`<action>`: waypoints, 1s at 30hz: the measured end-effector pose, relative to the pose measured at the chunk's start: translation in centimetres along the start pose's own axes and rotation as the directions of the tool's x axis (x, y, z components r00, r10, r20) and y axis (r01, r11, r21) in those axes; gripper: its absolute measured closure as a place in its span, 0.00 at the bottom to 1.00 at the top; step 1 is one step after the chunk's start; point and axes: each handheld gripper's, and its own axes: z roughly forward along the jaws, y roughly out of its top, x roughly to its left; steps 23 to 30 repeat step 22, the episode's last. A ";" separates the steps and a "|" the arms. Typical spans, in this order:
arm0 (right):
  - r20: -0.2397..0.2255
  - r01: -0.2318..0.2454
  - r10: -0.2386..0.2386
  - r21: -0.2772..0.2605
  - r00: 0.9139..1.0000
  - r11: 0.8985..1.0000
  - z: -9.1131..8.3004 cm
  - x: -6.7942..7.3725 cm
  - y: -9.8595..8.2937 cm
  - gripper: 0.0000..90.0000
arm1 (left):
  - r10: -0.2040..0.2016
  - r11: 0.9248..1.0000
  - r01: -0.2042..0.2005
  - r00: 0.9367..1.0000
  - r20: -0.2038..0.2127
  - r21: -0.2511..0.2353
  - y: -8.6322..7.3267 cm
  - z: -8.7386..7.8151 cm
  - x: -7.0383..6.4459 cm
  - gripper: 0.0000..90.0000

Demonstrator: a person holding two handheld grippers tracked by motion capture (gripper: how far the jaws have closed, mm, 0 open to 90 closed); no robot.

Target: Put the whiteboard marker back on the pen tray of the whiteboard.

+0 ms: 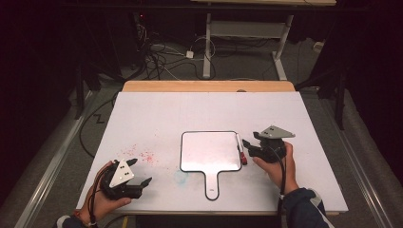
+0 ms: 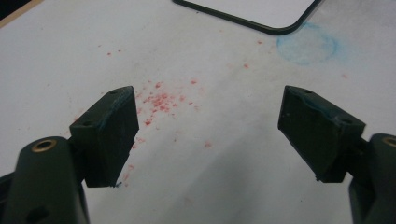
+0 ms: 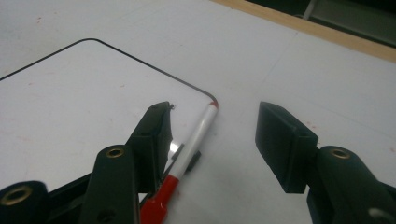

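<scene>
A small whiteboard with a black rim and a handle lies mid-table, its face blank. A white marker with a red cap rests along the board's right edge. My right gripper is open just right of the board. In the right gripper view the marker lies between the jaws of the right gripper, close to the left one, untouched, over the whiteboard corner. My left gripper hovers open near the front left of the table. In the left gripper view the left gripper holds nothing.
Red specks dot the white tabletop left of the board, also red specks between the left jaws. A faint blue smudge marks the table by the board's front left corner. A wooden edge runs along the far side, with cables beyond.
</scene>
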 end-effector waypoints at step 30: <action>0.063 0.133 -0.124 -0.157 0.990 0.979 -6.9 1.4 -5.3 0.27 | 0.034 0.999 -0.034 0.997 -0.071 0.002 0.2 0.2 0.0 0.22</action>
